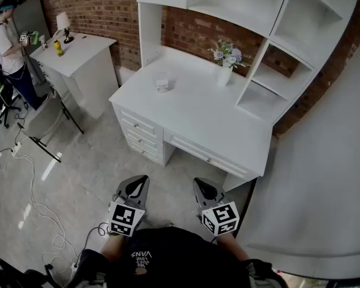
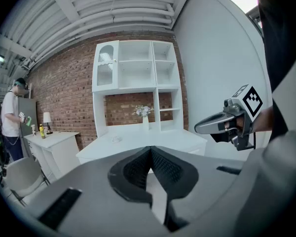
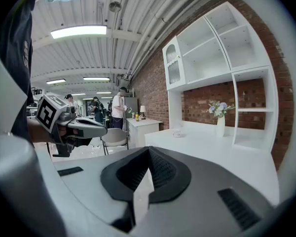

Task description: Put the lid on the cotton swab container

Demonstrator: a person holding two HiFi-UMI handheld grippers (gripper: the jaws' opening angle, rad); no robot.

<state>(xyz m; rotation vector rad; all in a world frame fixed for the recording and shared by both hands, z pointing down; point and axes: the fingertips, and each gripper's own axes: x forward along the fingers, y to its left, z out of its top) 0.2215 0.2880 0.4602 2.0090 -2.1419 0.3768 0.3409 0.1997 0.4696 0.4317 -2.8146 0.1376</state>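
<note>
A small clear cotton swab container (image 1: 162, 85) stands on the white desk (image 1: 192, 110) near its back left part; its lid cannot be told apart at this distance. It shows tiny in the left gripper view (image 2: 116, 139) and the right gripper view (image 3: 177, 133). My left gripper (image 1: 139, 183) and right gripper (image 1: 199, 186) are held close to my body, well short of the desk's front edge, side by side. Both are shut with nothing between the jaws (image 2: 150, 151) (image 3: 148, 152).
A white vase of flowers (image 1: 226, 62) stands at the desk's back, beside the open shelf unit (image 1: 276, 53). A second white desk (image 1: 78, 56) with a lamp, a folding chair (image 1: 45, 122) and a person (image 1: 9, 47) are at the left. Cables (image 1: 24, 161) lie on the floor.
</note>
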